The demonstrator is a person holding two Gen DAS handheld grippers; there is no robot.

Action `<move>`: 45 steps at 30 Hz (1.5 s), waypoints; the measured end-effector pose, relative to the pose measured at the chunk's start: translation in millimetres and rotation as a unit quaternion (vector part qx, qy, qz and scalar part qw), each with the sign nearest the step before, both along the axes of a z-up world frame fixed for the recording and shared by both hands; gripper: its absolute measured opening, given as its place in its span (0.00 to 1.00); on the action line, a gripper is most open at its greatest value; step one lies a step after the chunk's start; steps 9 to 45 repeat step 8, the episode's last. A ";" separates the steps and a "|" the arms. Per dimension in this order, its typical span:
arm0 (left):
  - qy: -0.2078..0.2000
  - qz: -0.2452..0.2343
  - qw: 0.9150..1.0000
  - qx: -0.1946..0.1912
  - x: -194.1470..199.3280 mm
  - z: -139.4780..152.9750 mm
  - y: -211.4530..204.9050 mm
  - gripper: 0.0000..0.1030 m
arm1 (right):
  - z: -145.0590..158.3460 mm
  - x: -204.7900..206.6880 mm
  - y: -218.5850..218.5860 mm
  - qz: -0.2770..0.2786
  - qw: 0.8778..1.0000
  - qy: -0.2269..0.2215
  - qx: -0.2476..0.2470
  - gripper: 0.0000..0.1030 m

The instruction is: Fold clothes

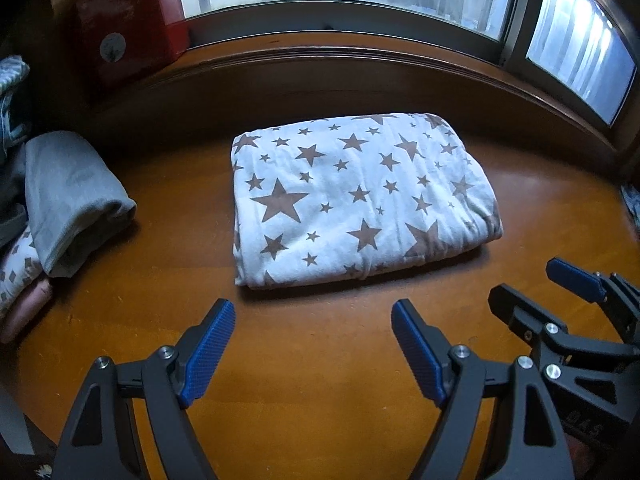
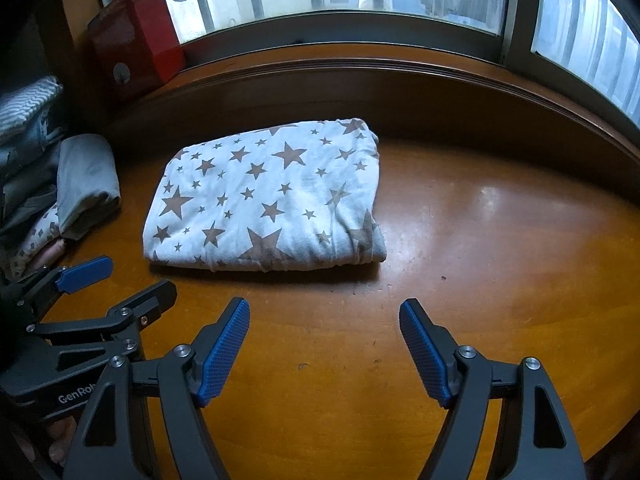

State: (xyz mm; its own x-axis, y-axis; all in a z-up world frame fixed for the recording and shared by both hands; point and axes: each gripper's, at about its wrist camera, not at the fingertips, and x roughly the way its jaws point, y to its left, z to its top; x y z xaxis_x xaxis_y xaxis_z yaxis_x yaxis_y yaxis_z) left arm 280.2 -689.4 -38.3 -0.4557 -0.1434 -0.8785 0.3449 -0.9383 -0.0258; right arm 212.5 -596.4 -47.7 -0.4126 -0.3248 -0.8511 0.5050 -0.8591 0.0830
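A: Why's the wooden table (image 1: 320, 360) bare around the star-print garment (image 1: 352, 196)?

B: It's folded into a neat block, lying toward twelve o'clock of both tools. The pile of folded clothes (image 1: 60, 208) waits at nine o'clock, probably its destination.

A: And the tools?

B: Left gripper (image 1: 312, 316) and right gripper (image 2: 324, 316) both gape, released, holding nothing, just short of the cloth

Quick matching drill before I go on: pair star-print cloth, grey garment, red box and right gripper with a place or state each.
Things:
1. star-print cloth
2. grey garment
3. red box
4. right gripper

States:
A. jaws apart, nothing between them
B. on the sill by the window
C. folded, mid-table
D. topping the pile at the left edge

Pairs: 1-C, 2-D, 3-B, 4-A
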 end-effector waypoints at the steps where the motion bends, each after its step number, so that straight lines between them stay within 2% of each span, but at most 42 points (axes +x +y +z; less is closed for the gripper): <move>1: 0.002 0.001 1.000 0.004 0.4 0.0 -0.8 0.77 | 0.3 0.7 0.3 0.001 1.000 0.000 0.000 0.74; 45: 0.004 0.002 1.000 0.010 1.7 0.5 2.6 0.77 | 0.7 1.8 4.3 0.002 1.000 0.001 0.001 0.74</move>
